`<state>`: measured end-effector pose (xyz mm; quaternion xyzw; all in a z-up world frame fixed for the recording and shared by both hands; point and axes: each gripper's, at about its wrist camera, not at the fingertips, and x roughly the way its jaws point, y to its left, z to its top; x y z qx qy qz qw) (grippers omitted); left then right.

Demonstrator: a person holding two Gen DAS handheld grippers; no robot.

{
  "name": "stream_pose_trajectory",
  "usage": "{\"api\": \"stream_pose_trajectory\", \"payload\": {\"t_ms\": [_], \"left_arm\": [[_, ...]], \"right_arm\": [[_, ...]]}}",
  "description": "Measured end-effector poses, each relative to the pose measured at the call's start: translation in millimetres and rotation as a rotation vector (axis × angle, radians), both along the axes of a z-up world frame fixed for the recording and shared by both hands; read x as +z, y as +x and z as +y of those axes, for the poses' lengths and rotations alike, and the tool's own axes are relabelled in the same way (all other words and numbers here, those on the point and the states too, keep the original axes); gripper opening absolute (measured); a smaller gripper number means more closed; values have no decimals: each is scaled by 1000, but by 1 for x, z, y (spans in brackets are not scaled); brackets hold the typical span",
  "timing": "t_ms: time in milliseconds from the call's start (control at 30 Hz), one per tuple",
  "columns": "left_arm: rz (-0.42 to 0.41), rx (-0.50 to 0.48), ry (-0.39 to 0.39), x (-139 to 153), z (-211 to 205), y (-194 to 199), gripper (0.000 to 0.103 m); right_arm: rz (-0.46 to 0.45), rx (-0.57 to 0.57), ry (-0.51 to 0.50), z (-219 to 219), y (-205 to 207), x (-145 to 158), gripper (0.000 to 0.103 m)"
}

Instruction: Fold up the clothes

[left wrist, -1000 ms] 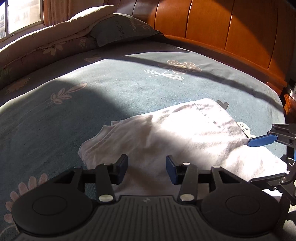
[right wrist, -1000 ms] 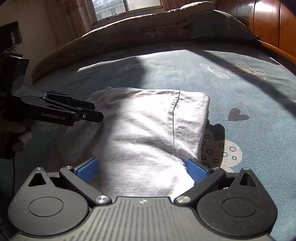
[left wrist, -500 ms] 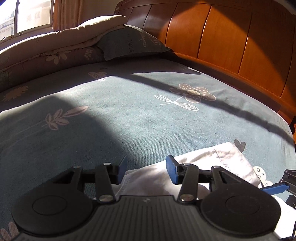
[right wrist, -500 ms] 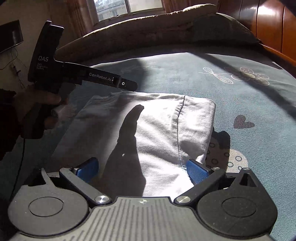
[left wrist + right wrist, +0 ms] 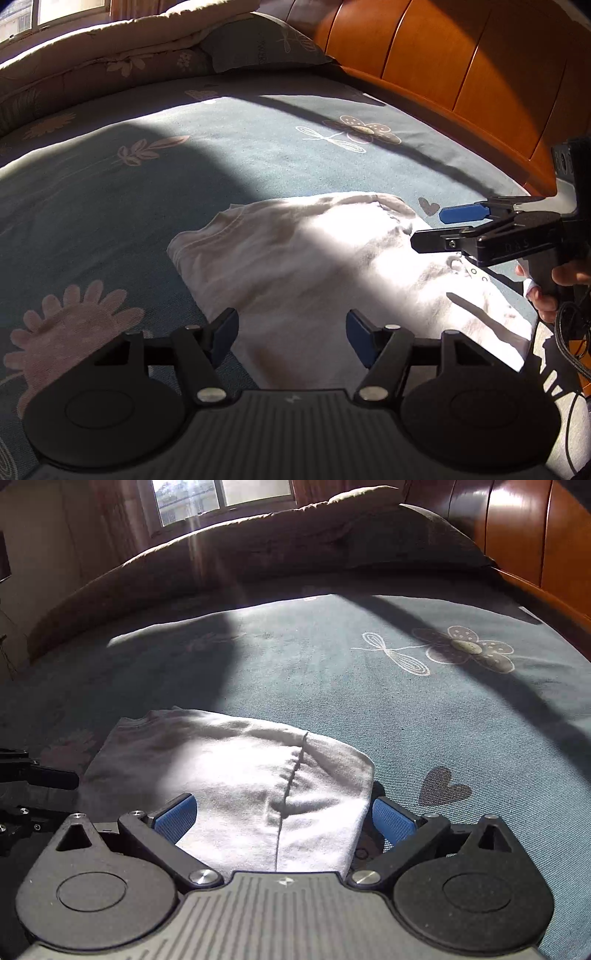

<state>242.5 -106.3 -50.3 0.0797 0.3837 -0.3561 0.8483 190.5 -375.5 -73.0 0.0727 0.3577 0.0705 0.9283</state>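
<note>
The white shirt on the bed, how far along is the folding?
Done: the white shirt lies on the blue bedspread as a compact folded bundle, its seam showing in the right wrist view. In hand: nothing; the left gripper and right gripper are both open around it, neither pinching cloth. Left: possibly one more fold or smoothing the wrinkles, though I can't tell whether another fold is planned.

A home bedroom, lit by strong sunlight. A bed covered with a blue-grey sheet (image 5: 332, 686) printed with flowers and a small heart fills both views. At the bed's far end lie a pillow (image 5: 258, 44) and a rolled quilt (image 5: 110, 48). Beside the bed stands a polished wooden headboard (image 5: 461, 74). Beyond the bed is a curtained window (image 5: 221, 494)
</note>
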Motion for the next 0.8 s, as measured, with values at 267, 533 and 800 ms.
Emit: {"api": "stream_pose_trajectory", "payload": {"t_ms": [267,533,800], "left_arm": [[-19,-25,51,5,-20,-42,68],[-28,-12,97,7,-16,-74,71],[-28,30,111,15,-2,-88,72]], "right_arm": [[6,146,62,24,-92,-11,103],[-17,85,93,18,-121,1,103],[89,129,78,39,-144,-15,103]]}}
